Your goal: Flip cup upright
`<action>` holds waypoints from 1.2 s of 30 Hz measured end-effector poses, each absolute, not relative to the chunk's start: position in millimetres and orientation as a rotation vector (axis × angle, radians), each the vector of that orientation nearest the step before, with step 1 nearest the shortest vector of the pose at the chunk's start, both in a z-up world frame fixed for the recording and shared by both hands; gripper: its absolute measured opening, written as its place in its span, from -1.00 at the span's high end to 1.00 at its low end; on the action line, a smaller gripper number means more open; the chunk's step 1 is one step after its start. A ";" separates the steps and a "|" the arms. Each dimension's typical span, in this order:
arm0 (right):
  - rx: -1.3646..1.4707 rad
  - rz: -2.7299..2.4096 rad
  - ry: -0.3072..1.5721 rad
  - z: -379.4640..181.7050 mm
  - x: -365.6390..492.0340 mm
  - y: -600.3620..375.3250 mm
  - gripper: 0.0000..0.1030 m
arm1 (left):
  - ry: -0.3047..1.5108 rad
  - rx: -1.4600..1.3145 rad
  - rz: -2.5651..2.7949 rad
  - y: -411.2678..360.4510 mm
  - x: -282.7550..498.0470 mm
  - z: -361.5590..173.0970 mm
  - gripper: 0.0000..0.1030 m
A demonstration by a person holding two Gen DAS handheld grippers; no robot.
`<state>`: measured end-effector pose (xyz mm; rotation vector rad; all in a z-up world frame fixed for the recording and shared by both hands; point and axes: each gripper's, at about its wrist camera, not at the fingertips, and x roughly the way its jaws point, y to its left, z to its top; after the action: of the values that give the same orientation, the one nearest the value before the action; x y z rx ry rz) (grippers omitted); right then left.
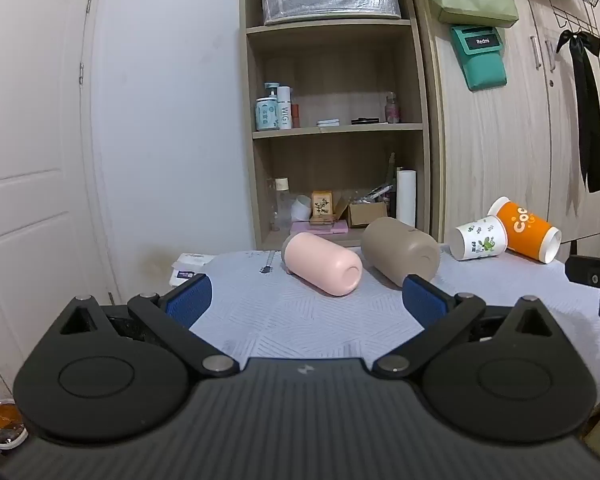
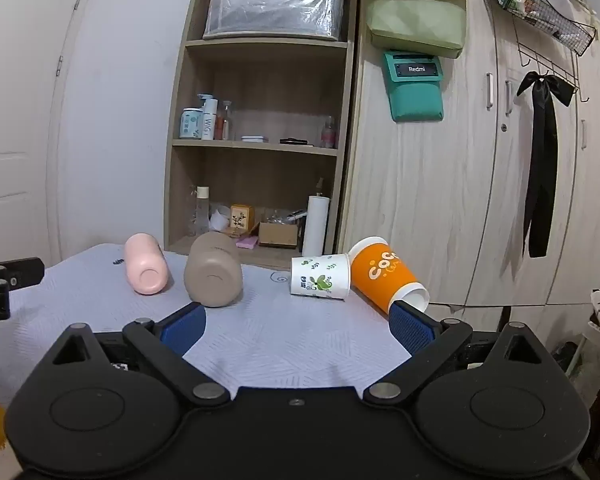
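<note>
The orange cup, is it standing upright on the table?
No, the orange cup lies on its side on the table, beside the white cup.

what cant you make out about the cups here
- Orange cup: right wrist view, the blue pad hides part of its near end.
- Tan cup: left wrist view, the pad covers its near lower edge.
- White leaf-print cup: print too small to read.
- Pink cup: far end hidden behind its own body.

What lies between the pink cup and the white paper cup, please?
The tan cup lies on its side between the pink cup and the white cup; both views show it.
</note>
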<state>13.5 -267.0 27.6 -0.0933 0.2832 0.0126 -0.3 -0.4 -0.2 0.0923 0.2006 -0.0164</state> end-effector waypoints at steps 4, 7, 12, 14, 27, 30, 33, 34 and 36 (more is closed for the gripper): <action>-0.084 0.016 0.278 29.8 15.6 -265.6 -0.94 | 0.207 0.110 0.000 -7.8 0.7 -1.0 -1.00; -0.081 0.016 0.274 26.5 12.8 -269.4 -0.94 | 0.209 0.095 -0.001 -6.9 -0.5 3.0 -1.00; -0.084 0.016 0.280 25.5 12.4 -274.0 -0.94 | 0.222 0.072 0.007 1.1 3.5 -1.1 -1.00; -0.087 0.007 0.287 27.1 14.5 -270.0 -0.94 | 0.225 0.071 0.010 -0.1 4.1 -1.3 -1.00; -0.102 0.004 0.298 28.0 17.0 -266.1 -0.95 | 0.232 0.077 0.011 -1.3 5.8 -4.3 -1.00; -0.098 0.004 0.304 28.4 18.0 -266.4 -0.95 | 0.238 0.077 0.015 -0.3 5.5 -5.5 -1.00; -0.096 0.001 0.318 28.7 19.2 -266.2 -0.95 | 0.257 0.079 0.014 0.6 5.9 -5.5 -1.00; -0.097 0.001 0.319 28.6 18.9 -266.0 -0.95 | 0.264 0.080 0.015 0.8 6.1 -5.4 -1.00; -0.099 0.001 0.320 29.0 17.8 -265.5 -0.97 | 0.272 0.081 0.015 1.2 6.1 -5.7 -1.00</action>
<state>17.8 -265.5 29.0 -0.0987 0.3201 0.0014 6.1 1.2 -5.7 0.0813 0.2718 0.0149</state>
